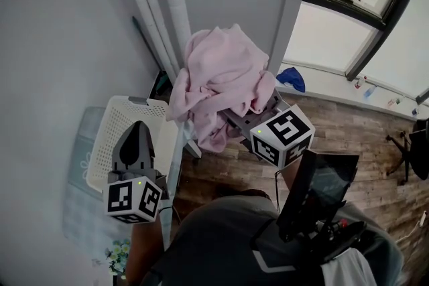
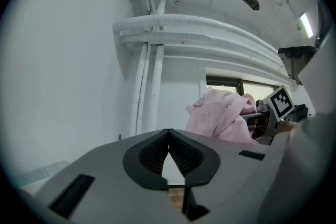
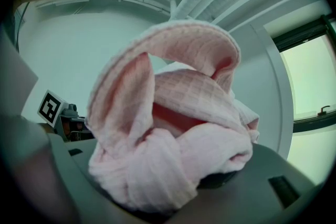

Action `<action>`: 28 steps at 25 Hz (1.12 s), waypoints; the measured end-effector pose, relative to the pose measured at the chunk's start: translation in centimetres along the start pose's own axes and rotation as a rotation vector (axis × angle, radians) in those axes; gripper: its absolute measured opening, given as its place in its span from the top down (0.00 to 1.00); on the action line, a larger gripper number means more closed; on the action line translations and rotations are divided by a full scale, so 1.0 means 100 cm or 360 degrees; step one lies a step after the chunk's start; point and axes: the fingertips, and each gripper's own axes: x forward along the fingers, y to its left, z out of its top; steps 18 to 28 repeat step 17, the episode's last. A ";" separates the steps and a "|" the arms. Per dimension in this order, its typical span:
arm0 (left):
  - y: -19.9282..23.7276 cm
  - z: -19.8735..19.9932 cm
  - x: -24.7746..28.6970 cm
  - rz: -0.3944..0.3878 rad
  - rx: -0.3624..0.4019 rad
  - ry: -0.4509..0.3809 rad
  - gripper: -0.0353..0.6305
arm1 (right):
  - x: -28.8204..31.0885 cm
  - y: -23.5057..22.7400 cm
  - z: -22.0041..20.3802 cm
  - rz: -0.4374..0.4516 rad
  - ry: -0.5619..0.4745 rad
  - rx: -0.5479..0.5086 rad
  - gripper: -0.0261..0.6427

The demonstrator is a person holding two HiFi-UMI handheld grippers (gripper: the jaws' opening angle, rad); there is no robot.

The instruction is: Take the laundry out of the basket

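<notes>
Two grippers are in view, one in each of the person's hands. The left gripper is on the left, just above a white basket; its own view shows the two ribbed pads meeting at their tips with nothing between them. The right gripper is further right, and its jaws are clamped on one pink cloth, which bulges over them so thickly in its own view that the pads themselves are buried.

The pink cloth is a single bunched piece with a waffle weave. It hangs in the air in folds from the right gripper, outside the basket and to its right, in front of the pale wall. In the right gripper view it fills most of the frame, with one fold looping up like an arch.

There is one basket, white with a perforated wall, standing on the floor at the left against the wall. Part of a pale mat with a flower print lies beside it.

Three white pipes run up the wall behind the cloth. On the right is a window with a dark frame, a brown wooden floor below it, and one small blue object near the window's base.
</notes>
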 end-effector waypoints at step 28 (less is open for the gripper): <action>0.005 -0.006 0.007 -0.0025 -0.0031 -0.0011 0.93 | 0.000 -0.004 -0.004 -0.0071 0.0010 -0.0048 0.54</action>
